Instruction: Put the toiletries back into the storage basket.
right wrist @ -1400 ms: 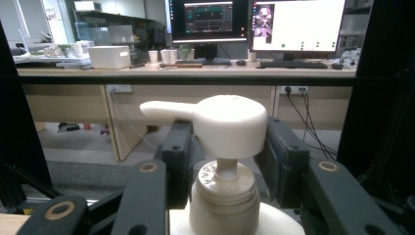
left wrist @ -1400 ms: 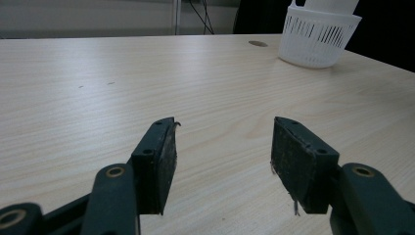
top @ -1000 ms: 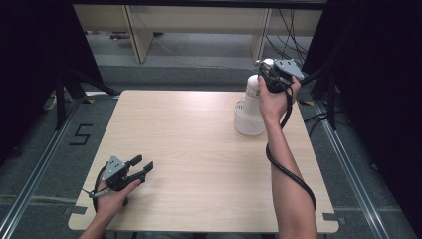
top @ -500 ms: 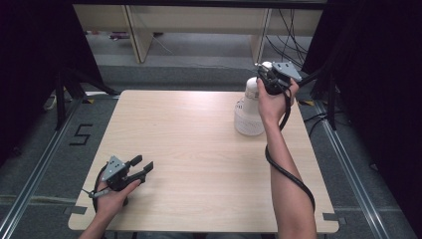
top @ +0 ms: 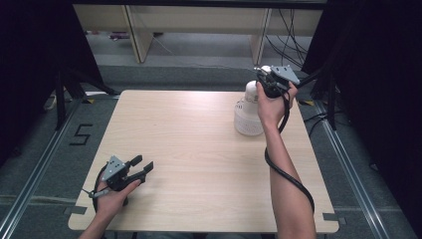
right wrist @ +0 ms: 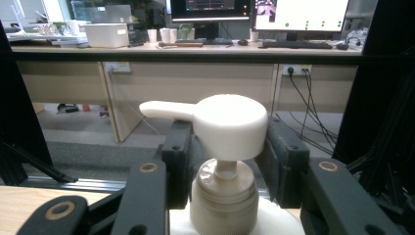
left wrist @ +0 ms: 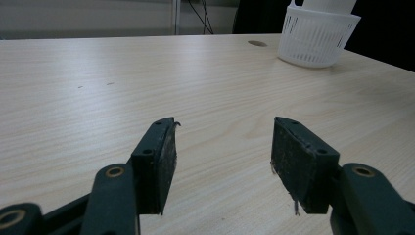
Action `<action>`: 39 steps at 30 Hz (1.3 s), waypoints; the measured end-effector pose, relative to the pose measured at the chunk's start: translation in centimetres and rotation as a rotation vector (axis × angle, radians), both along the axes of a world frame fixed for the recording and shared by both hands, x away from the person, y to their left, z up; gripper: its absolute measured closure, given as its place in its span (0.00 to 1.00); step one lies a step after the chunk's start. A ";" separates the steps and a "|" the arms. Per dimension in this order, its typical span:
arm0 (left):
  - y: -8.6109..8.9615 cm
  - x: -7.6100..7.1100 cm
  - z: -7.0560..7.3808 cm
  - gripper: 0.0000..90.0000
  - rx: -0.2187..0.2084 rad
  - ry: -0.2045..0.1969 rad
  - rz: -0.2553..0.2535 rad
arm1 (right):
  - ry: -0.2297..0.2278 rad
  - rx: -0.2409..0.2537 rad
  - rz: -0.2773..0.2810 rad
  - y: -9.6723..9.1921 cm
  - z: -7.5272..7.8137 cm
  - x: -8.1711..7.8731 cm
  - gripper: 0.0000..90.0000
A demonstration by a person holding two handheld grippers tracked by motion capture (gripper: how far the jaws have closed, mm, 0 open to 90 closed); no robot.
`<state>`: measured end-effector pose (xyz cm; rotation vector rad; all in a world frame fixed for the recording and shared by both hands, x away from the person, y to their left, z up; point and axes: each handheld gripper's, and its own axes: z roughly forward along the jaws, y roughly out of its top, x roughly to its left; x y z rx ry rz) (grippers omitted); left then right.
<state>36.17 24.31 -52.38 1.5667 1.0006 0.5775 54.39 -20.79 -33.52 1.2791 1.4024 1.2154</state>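
The step in hand looks like grasping the pump head (right wrist: pixel 230 126) of the white pump bottle (top: pixel 249 110), which stands at the far right of the worktop (top: pixel 199 164) inside a white slotted basket (left wrist: pixel 317 40). In the right gripper view the right tongs (right wrist: pixel 229 161) sit on either side of the pump head, their black pads close against its round cap, with the spout pointing left in that view. They seem clamped on it, or very nearly so (no gap shows between pad and cap, though the contact itself is hard to confirm). In the high view the right hand (top: pixel 271 107) reaches over the bottle from the near side, the gripper sitting at the bottle's top.

The left tongs (top: pixel 142 169) rest at the near left of the worktop, well apart from the bottle, jaws wide apart with nothing between them.

The next move probably calls for a firm hold on the cap and either a straight downward press or a twist to free it; either way the bottle is only loosely seated in the basket, so the left tongs may need to come across and steady it.

Against the earlier frames very little differs: the right tongs stand at the same place on the pump head, the bottle has not shifted, and the left tongs lie where they did.
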 end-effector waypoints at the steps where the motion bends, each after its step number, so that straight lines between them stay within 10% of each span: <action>1: 0.0 0.0 0.0 0.47 0.000 0.000 0.000 | 0.005 0.004 0.001 0.0 0.0 0.0 0.67; 39: 0.0 0.0 0.0 0.47 0.000 0.005 0.003 | 0.060 -0.007 0.001 0.0 -2.3 0.6 0.67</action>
